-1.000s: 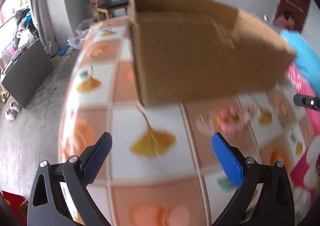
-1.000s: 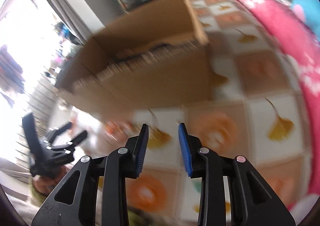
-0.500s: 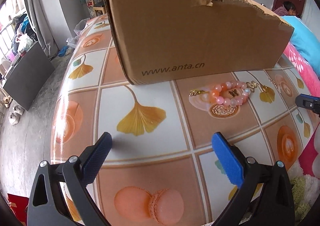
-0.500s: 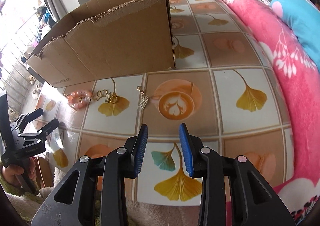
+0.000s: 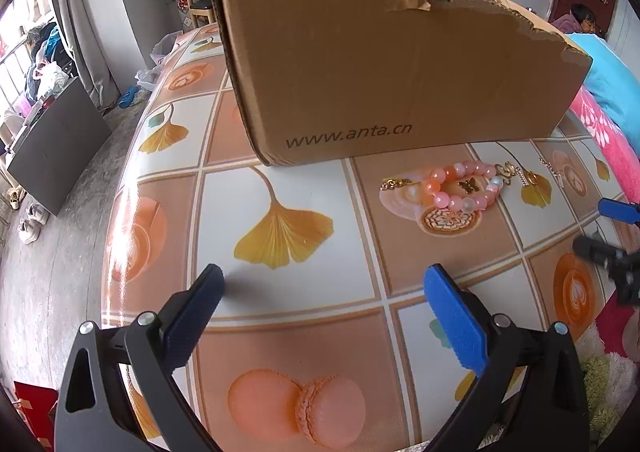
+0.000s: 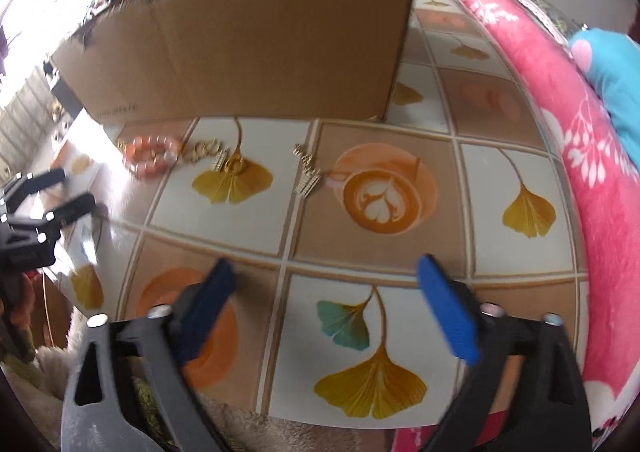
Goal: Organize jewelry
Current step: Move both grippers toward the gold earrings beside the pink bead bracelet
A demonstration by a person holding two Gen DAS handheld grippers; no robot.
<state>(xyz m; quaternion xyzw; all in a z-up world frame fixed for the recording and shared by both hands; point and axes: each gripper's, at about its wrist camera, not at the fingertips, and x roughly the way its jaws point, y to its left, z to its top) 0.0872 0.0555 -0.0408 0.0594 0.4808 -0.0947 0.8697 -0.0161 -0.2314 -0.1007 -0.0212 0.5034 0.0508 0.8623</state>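
left tool [image 5: 322,288] | black arms, blue pads, silver screws

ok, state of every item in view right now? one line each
left hand-held gripper: open, empty
right hand-held gripper: jaws just opened wide, nothing between them
cardboard box: upright on the table, top open, rim torn
pink bead bracelet: flat on the table, untouched
gold earrings: loose on the table
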